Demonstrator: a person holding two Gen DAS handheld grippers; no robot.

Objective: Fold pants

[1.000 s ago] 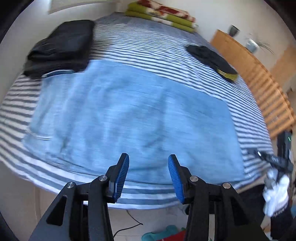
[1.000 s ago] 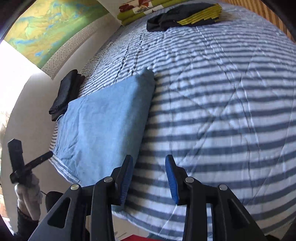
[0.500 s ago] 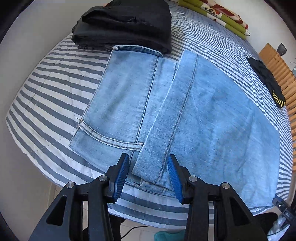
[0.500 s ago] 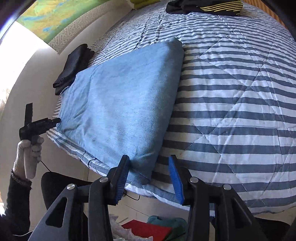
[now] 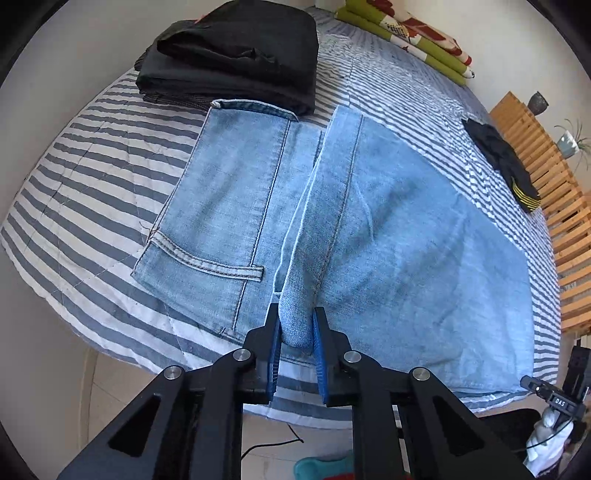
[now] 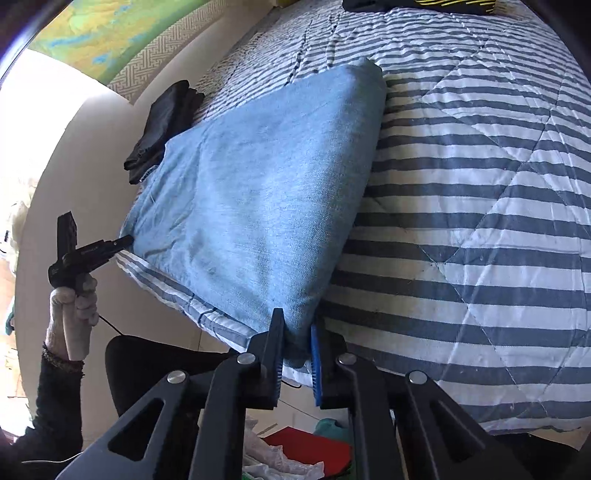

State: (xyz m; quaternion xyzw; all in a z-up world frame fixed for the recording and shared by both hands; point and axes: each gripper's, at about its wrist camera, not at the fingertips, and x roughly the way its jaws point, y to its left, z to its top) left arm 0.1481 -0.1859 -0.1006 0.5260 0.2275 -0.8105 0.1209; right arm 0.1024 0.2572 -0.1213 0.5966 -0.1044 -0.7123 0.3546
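Note:
Light blue jeans (image 5: 399, 236) lie folded across the near edge of a striped bed. In the left wrist view the waistband and back pocket (image 5: 207, 258) lie at the left, with the leg hems folded over them. My left gripper (image 5: 295, 332) is shut on the near corner of that hem, which bunches up between the blue pads. In the right wrist view the jeans (image 6: 266, 192) stretch away to the left, and my right gripper (image 6: 297, 343) is shut on their near corner at the fold end. The left gripper (image 6: 125, 242) shows there too, at the far corner.
Striped blue-and-white quilt (image 6: 480, 221) covers the bed. Folded black clothing (image 5: 236, 51) lies just beyond the waistband. A black garment with yellow stripes (image 5: 506, 162) lies far right beside a wooden slatted frame (image 5: 565, 229). Green-red bedding (image 5: 406, 33) is at the head. Clutter lies on the floor (image 6: 306, 446).
Both grippers went from open to shut on the jeans' near corners. The left one swung from the middle of the jeans to the hem end and moved in close.

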